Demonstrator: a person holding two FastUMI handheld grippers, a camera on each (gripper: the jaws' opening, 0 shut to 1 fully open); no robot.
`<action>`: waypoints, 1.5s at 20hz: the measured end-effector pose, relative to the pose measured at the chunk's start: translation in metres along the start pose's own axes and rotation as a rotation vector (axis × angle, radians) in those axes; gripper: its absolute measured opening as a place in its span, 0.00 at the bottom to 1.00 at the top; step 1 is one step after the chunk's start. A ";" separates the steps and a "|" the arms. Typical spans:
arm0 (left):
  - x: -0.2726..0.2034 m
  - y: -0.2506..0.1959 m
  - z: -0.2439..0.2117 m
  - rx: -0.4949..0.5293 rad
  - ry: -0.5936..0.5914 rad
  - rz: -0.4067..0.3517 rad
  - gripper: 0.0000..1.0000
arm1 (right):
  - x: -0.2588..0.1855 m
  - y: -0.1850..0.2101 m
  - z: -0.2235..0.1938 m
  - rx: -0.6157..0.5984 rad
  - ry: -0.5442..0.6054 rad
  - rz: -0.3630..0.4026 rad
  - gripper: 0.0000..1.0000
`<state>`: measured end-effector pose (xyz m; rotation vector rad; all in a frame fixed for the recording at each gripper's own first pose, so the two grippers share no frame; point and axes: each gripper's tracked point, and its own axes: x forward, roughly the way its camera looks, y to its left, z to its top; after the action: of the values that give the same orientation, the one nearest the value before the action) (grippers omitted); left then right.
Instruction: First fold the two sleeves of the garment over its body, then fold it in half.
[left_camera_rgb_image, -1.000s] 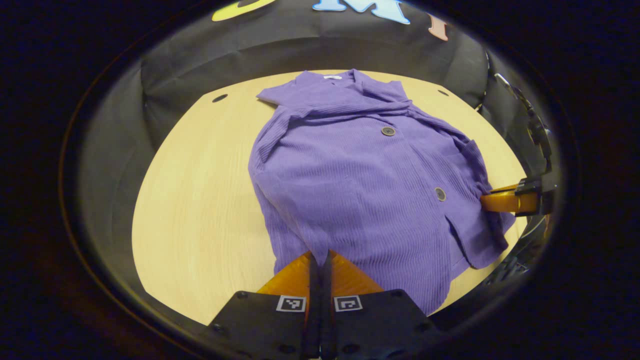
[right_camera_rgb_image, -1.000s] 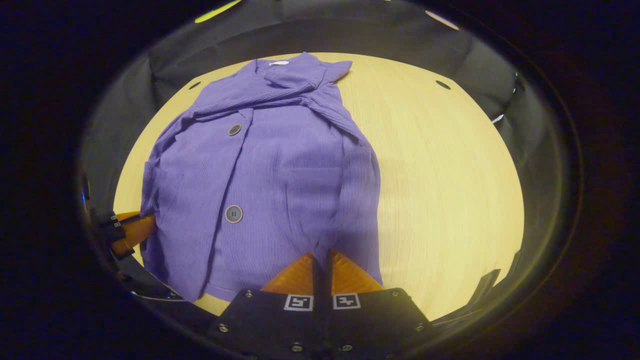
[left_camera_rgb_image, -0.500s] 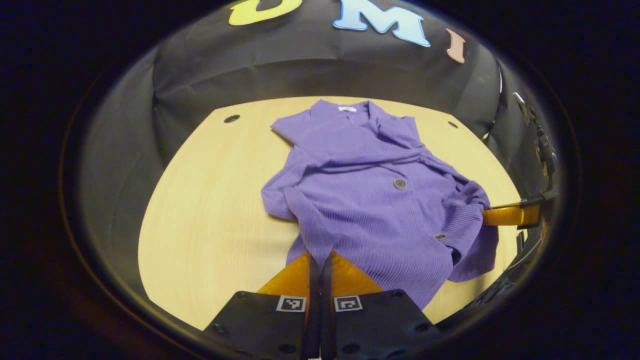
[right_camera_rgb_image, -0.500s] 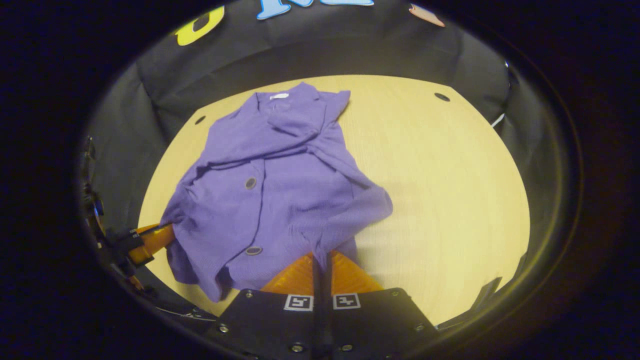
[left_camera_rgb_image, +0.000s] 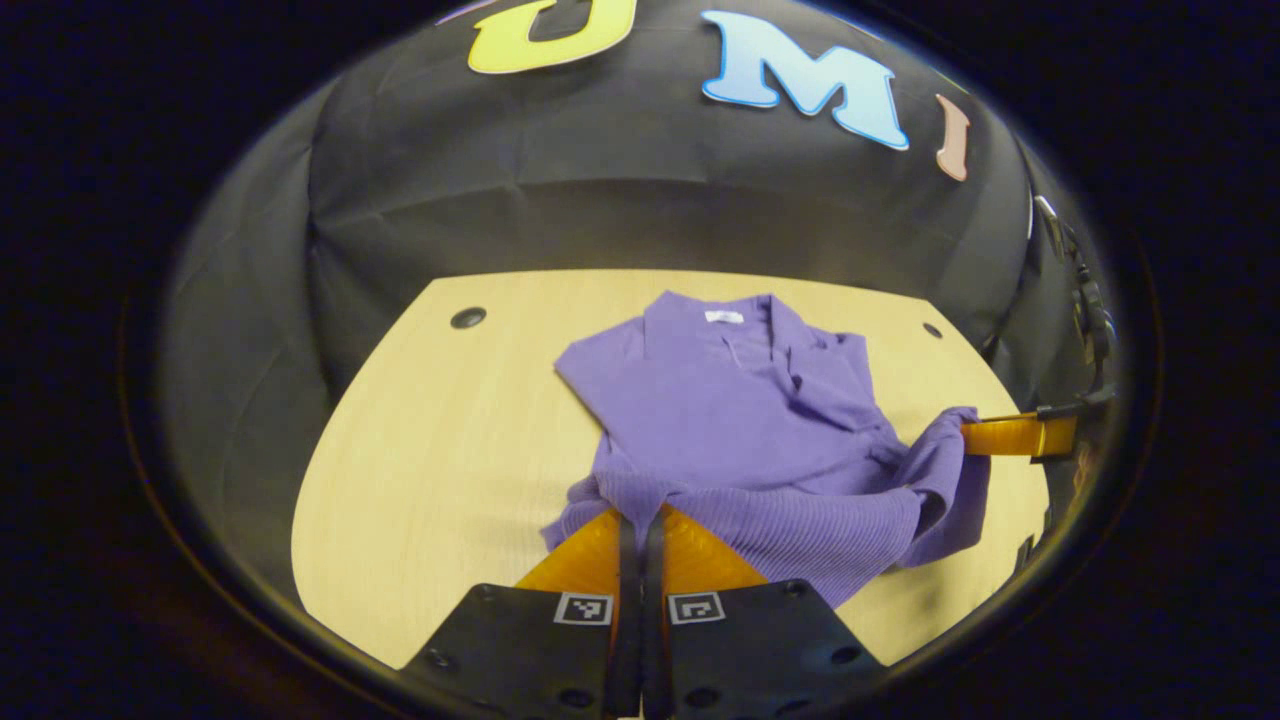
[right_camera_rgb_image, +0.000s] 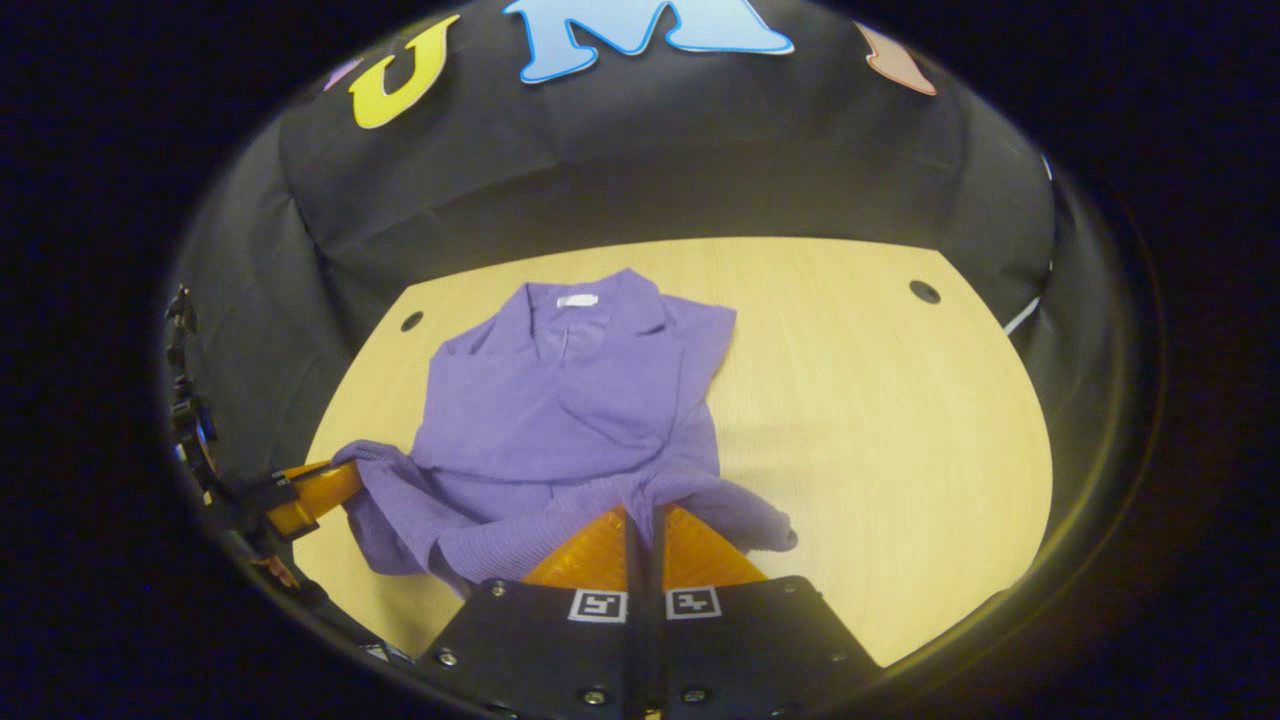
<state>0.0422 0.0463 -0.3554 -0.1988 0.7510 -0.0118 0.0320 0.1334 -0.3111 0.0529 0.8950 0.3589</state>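
**Garment count and both claws, mid-fold**

One purple garment (left_camera_rgb_image: 740, 420) lies on one wooden counter (left_camera_rgb_image: 430, 480), collar at the far end, near hem raised. Two claws: left claw (left_camera_rgb_image: 637, 520) clamped onto the hem at one corner; right claw (right_camera_rgb_image: 640, 520) clamped onto the hem at the other. Two round holes in the counter (right_camera_rgb_image: 924, 292), one at each far corner.

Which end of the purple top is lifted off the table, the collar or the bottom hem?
The bottom hem; both grippers pinch it raised, while the collar lies flat.
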 end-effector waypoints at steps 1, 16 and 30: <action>0.012 0.000 0.014 -0.006 -0.011 -0.002 0.06 | 0.008 0.000 0.013 -0.002 -0.012 0.003 0.00; 0.145 0.013 0.146 -0.055 -0.118 -0.002 0.06 | 0.115 -0.019 0.156 0.040 -0.145 -0.022 0.00; 0.236 0.015 0.114 -0.032 -0.027 0.023 0.06 | 0.201 -0.044 0.135 0.105 -0.067 -0.053 0.00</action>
<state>0.2910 0.0615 -0.4364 -0.2202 0.7270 0.0244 0.2628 0.1723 -0.3865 0.1368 0.8467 0.2590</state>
